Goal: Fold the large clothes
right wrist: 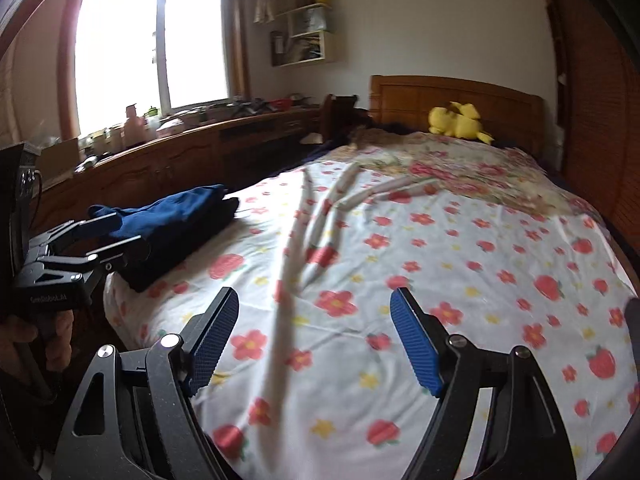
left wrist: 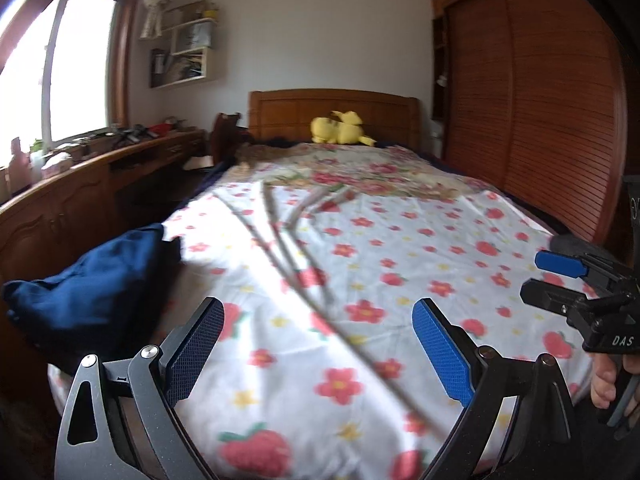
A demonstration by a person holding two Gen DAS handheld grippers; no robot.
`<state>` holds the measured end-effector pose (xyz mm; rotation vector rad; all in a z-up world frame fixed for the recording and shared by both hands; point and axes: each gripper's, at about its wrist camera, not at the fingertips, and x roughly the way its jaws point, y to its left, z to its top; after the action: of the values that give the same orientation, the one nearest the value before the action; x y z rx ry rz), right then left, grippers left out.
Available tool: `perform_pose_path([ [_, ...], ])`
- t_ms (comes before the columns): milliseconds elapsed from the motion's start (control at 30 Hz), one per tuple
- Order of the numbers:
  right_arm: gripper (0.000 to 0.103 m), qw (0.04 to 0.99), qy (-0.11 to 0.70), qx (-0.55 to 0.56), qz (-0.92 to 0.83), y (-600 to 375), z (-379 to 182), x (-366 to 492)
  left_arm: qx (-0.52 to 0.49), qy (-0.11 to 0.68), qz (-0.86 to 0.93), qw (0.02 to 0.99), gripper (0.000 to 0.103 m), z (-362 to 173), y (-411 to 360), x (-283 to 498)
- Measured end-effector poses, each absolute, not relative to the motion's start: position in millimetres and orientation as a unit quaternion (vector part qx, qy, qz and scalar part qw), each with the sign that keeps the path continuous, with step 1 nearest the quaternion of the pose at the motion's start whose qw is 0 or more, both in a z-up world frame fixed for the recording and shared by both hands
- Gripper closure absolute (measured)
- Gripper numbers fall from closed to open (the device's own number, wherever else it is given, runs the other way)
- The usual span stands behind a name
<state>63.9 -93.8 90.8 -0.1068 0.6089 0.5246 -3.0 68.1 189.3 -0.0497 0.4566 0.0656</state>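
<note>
The dark blue clothes (right wrist: 172,216) lie in a pile at the left edge of the bed (left wrist: 360,260), close to its near corner. The pile is long, and its long side runs along that edge, toward the headboard (left wrist: 332,114). It looks folded and stacked, bright blue on top and darker below. Both tongs are spread wide and grasp nothing. The left gripper (left wrist: 318,354) and the right gripper (right wrist: 314,340) hang over the near end of the bed. The sheet (right wrist: 440,280) is white with red flowers and has long creases. A yellow soft toy (left wrist: 340,128) sits by the headboard. A window (right wrist: 152,48) is on the left.
</note>
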Motion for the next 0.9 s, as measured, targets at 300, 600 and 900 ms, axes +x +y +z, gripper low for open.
perform_pose_path([
  [300, 0.024, 0.946, 0.273, -0.027, 0.175, -174.4, 117.6, 36.4, -0.009, 0.219, -0.02, 0.976, 0.007, 207.7, 19.7, -2.8],
  [600, 0.024, 0.967, 0.233, -0.015, 0.107, -206.5, 152.2, 0.0, -0.004, 0.181, -0.047, 0.982, 0.007, 244.6, 3.9, -23.8],
  [900, 0.024, 0.973, 0.212, -0.002, 0.089, -210.6, 167.1, -34.0, -0.019, 0.181, -0.049, 0.982, 0.007, 237.7, -9.8, -64.8],
])
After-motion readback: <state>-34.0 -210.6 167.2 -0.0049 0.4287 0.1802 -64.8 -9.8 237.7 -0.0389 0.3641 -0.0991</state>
